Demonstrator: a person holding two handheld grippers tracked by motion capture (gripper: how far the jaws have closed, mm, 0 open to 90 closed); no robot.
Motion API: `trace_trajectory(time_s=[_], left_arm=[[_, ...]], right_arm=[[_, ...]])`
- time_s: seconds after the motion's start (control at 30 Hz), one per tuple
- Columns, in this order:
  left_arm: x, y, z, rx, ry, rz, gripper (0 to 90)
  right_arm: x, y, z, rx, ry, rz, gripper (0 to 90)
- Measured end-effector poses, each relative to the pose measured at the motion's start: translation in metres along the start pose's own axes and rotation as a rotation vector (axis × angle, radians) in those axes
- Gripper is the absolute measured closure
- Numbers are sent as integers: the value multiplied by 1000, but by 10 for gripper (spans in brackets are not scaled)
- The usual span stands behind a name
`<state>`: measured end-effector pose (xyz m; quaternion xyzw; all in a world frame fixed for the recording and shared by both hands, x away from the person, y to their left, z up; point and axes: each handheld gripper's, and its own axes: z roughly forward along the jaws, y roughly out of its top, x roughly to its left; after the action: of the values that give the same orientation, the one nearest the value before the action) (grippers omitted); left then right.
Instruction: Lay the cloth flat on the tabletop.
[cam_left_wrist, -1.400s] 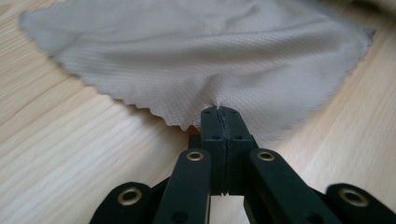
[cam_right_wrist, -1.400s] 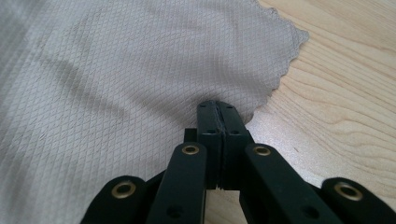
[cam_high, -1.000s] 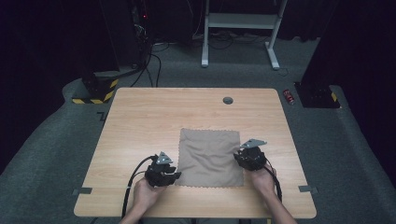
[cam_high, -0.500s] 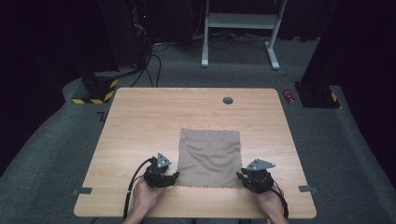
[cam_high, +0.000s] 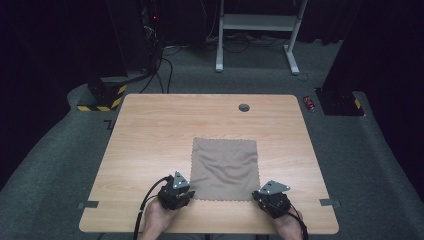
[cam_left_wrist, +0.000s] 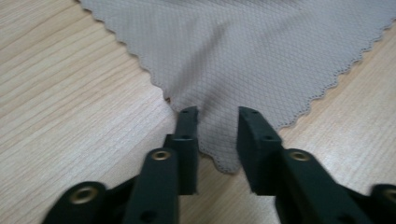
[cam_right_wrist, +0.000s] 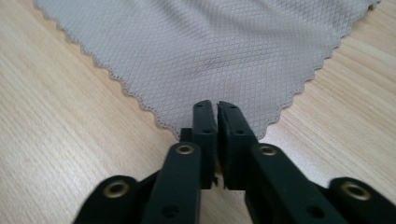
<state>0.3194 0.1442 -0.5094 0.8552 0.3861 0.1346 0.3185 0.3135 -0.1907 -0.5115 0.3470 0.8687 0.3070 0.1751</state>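
At the near edge of the wooden table (cam_high: 150, 130), my left gripper (cam_high: 176, 192) sits at the near-left corner of the grey-brown cloth (cam_high: 225, 162), its jaws spread apart with the scalloped corner of the cloth (cam_left_wrist: 261, 56) lying flat between them, not yet pinched. The cloth lies spread on the near half of the table, slightly rumpled toward its middle, its far edge well short of the round cable hole (cam_high: 244, 107). To the right, my right gripper (cam_high: 272, 197) is at the cloth's near-right corner; in the right gripper view its jaws are pressed together over the tip of the cloth (cam_right_wrist: 210, 51), gripping that corner against the wood.
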Motion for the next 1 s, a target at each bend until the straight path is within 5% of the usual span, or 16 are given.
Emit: trace_trajectory(time_s=[0.1, 0.33, 0.4, 0.47, 0.57, 0.63, 0.87, 1.0], left_arm=[[-3, 1, -2, 22, -37, 22, 841], [-4, 0, -7, 64, -69, 39, 849], [-4, 0, -7, 50, -74, 27, 804], [-2, 3, -6, 20, -60, 8, 657], [-1, 13, -1, -39, -83, -18, 616], [-2, 16, 2, -33, -71, -1, 618], [-11, 17, 12, 20, -42, 84, 768], [-9, 13, 8, 31, -69, 87, 868]], right_arm=[[1, -1, -3, 18, 9, -14, 893], [2, -4, -9, 43, 15, -27, 895], [2, -4, -10, 36, 20, -15, 870], [1, -1, -11, 13, 22, 5, 833], [1, 13, -7, -42, 49, 37, 783], [2, 15, -5, -53, 56, 36, 776], [13, 42, 24, -66, 105, 4, 748], [21, 45, 33, -56, 112, -11, 716]])
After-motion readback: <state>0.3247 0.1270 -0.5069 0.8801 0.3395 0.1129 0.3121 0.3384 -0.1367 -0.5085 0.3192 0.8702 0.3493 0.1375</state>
